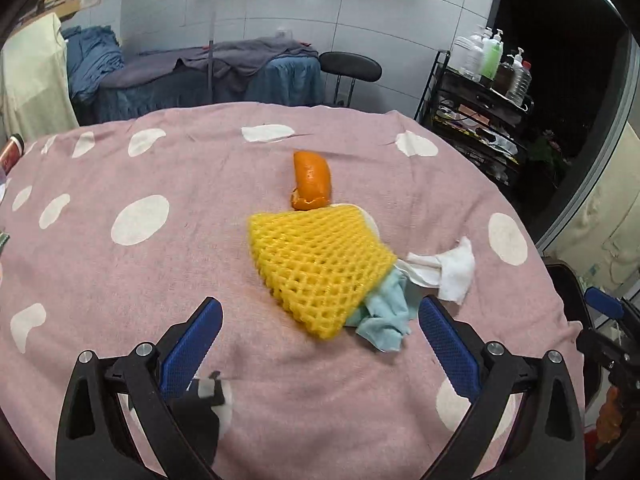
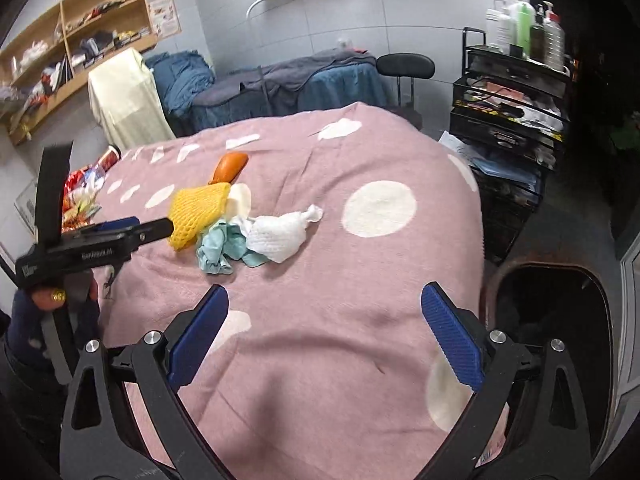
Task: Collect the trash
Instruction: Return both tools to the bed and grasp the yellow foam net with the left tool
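Observation:
A pile of trash lies on the pink dotted cloth [image 1: 160,280]: a yellow foam fruit net [image 1: 316,268], an orange peel [image 1: 312,180] behind it, a crumpled light-blue wipe [image 1: 384,316] and a white tissue [image 1: 444,268]. My left gripper [image 1: 320,324] is open, its blue pads on either side of the net's near edge, just short of it. My right gripper [image 2: 324,312] is open and empty over bare cloth, nearer than the pile. In the right wrist view the net [image 2: 196,212], peel [image 2: 230,166], wipe [image 2: 222,248], tissue [image 2: 280,232] and left gripper [image 2: 120,232] show.
A dark bin [image 2: 556,320] stands off the table's right edge. A black wire rack [image 2: 512,112] with bottles stands at the far right. Snack wrappers [image 2: 80,196] lie at the table's left edge. A chair [image 1: 350,68] and a covered bed [image 1: 208,76] are behind.

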A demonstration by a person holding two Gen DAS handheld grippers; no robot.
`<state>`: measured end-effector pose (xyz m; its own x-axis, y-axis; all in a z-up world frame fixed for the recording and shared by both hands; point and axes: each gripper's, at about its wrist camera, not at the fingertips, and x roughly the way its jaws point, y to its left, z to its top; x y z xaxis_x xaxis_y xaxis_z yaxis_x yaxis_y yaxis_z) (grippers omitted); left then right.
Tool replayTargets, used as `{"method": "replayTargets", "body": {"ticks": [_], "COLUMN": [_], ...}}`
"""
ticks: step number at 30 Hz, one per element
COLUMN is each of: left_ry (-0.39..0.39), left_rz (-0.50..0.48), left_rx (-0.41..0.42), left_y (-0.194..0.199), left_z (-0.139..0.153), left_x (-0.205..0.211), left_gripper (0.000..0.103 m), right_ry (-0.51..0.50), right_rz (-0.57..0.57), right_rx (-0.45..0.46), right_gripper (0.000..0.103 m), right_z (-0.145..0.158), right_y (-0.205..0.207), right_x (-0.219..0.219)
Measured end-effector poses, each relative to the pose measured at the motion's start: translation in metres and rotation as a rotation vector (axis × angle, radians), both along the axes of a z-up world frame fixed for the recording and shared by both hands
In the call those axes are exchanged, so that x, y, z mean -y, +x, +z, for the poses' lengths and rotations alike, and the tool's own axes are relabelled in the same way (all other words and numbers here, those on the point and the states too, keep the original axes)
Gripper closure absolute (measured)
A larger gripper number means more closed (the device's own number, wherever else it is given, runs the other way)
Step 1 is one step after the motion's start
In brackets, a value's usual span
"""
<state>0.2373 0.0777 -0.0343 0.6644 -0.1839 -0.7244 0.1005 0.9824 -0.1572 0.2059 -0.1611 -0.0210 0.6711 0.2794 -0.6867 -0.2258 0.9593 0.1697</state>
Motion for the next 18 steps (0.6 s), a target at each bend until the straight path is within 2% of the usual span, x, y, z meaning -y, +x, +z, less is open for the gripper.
{"method": "replayTargets", "body": {"ticks": [6, 11, 13, 14, 16, 18], "left_ry": [-0.047, -0.075, -0.053, -0.054, -0.072, -0.101], "left_rz": [-0.003, -0.002, 0.006, 0.008, 0.016, 0.022], "left_rx": [-0.076, -0.109, -0.098, -0.092, -0.082, -0.079], "left_y": [0.035, 0.052, 0.051, 0.050, 0.047, 0.045], "left_z": [-0.015, -0.023, -0.024, -0.024, -0.023, -0.022], "left_x": [-0.013, -0.013, -0.012, -0.012, -0.016, -0.021], "left_gripper": [0.009, 0.021, 0.037, 0.042, 0.064, 0.073], "right_ry": [-0.004, -0.018, -0.026, -0.027, -0.038, -0.066], "right_rz": [0.045, 0.049, 0.053, 0.056, 0.063, 0.067], "right_rx": [-0.030, -0.045, -0.054, -0.056, -0.064, -0.079], "right_gripper": [0.007, 0.007, 0.007, 0.007, 0.007, 0.009], "right_z": [-0.002, -0.006, -0.007, -0.008, -0.010, -0.014], "right_y": [0.019, 0.029, 0.034, 0.036, 0.041, 0.047], "right_x": [-0.022, -0.031, -0.035, -0.036, -0.039, -0.044]}}
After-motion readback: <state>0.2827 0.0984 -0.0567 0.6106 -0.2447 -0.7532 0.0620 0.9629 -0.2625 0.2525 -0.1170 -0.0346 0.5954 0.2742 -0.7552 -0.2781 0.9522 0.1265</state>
